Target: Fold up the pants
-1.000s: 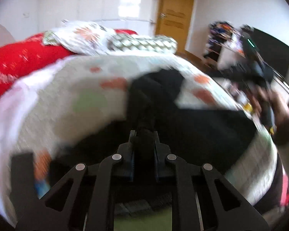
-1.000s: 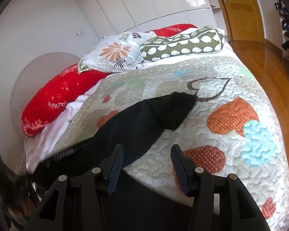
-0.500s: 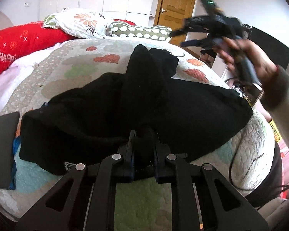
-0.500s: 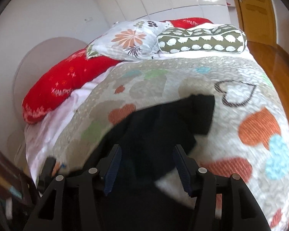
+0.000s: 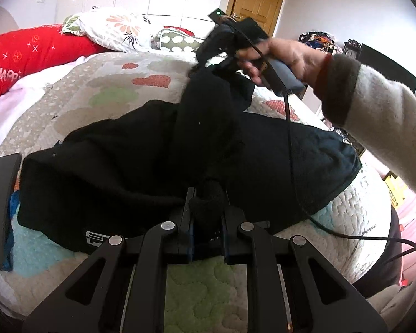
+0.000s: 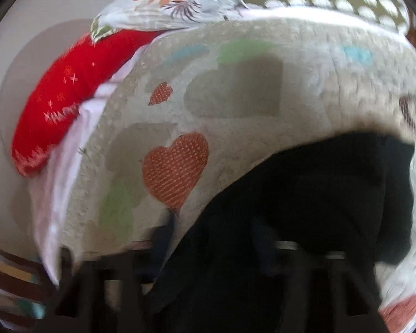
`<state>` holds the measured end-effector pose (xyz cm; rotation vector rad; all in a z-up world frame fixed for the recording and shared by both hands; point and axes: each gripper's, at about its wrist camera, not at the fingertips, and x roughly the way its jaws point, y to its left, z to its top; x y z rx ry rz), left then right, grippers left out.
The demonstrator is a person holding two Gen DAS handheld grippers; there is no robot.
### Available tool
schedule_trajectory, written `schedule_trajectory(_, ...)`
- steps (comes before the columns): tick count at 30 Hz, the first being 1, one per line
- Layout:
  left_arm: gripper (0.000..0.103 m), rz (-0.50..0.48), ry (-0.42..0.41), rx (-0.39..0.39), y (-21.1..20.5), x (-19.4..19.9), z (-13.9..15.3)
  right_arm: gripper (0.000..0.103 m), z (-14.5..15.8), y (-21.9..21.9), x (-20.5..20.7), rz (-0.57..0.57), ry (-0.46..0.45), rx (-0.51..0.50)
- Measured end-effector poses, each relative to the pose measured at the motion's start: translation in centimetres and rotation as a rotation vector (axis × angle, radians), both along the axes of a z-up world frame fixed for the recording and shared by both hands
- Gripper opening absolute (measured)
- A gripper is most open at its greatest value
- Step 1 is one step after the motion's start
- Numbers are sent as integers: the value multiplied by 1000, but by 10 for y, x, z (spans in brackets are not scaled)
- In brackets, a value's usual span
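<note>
My left gripper [image 5: 205, 211] stays clenched on the near edge of the black knit pants [image 5: 124, 172] to anchor them on the quilted heart-patterned bed [image 5: 102, 94], while my right gripper [image 5: 222, 41], beyond it, has just been closing on the far leg to fold it over.

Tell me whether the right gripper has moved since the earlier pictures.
Yes. In the left wrist view the right gripper has come down and leftward from beside the wooden door to the raised end of the black pants, its jaws closing.

Black pants [image 5: 141, 161], soft and thick, spread crosswise over near part of quilted bed. One leg doubled back, rising in a ridge toward far right. Small white logo at near left edge.
</note>
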<state>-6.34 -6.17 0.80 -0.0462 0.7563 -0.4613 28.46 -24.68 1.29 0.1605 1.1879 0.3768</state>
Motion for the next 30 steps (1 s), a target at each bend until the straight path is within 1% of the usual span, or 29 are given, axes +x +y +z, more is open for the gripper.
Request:
schedule_trajectory(1, 13, 3, 1, -8, 2, 0, 1, 9, 6, -8, -7, -7, -30, 16)
schedule_trajectory(2, 13, 5, 3, -16, 4, 0, 1, 8, 15, -19, -18, -12, -67, 48)
schedule_trajectory(4, 13, 16, 4, -27, 8, -1, 3, 7, 35, -43, -43, -27, -135, 64)
schedule_trajectory(6, 13, 38, -7, -28, 13, -3, 7, 7, 56, -72, -79, -39, -194, 85)
schedule_trajectory(8, 13, 58, -13, -34, 19, -6, 10, 7, 79, -110, -135, -70, -262, 105)
schedule_trajectory(9, 13, 69, -10, -44, 23, -7, 10, 7, 83, -121, -154, -89, -280, 114)
schedule_trajectory(10, 13, 77, -7, -53, 27, -8, 11, 7, 86, -139, -185, -114, -298, 133)
schedule_trajectory(11, 13, 86, -4, -61, 30, -8, 11, 7, 83, -154, -214, -134, -299, 152)
schedule_trajectory(12, 13, 98, 2, -69, 34, -9, 10, 7, 79, -162, -232, -148, -291, 158)
schedule_trajectory(14, 13, 110, 6, -61, 35, -12, 9, 7, 53, -179, -277, -191, -252, 166)
schedule_trajectory(16, 13, 116, 12, -50, 34, -15, 8, 7, 24, -187, -302, -234, -194, 148)
schedule_trajectory(17, 13, 120, 12, -44, 32, -16, 8, 7, 8, -191, -312, -250, -159, 159)
schedule_trajectory(19, 13, 126, 15, -35, 30, -16, 10, 7, -9, -199, -323, -271, -119, 190)
schedule_trajectory(20, 13, 127, 19, -34, 29, -16, 10, 7, -12, -206, -326, -292, -111, 210)
schedule_trajectory(21, 13, 128, 23, -32, 29, -14, 11, 7, -12, -215, -327, -342, -118, 251)
schedule_trajectory(22, 13, 129, 24, -32, 29, -14, 11, 8, -8, -221, -325, -376, -132, 269)
schedule_trajectory(24, 13, 136, 29, -38, 30, -14, 10, 25, 4, -231, -311, -400, -188, 274)
schedule_trajectory(25, 13, 140, 31, -40, 30, -14, 10, 49, 9, -235, -303, -414, -210, 269)
schedule_trajectory(26, 13, 144, 33, -41, 29, -14, 9, 63, 14, -240, -292, -440, -227, 258)
schedule_trajectory(27, 14, 146, 34, -42, 29, -15, 10, 64, 16, -241, -277, -443, -234, 251)
schedule_trajectory(29, 14, 149, 39, -43, 29, -15, 8, 64, 18, -241, -249, -429, -228, 240)
schedule_trajectory(30, 14, 149, 41, -44, 30, -15, 8, 64, 16, -243, -229, -434, -216, 214)
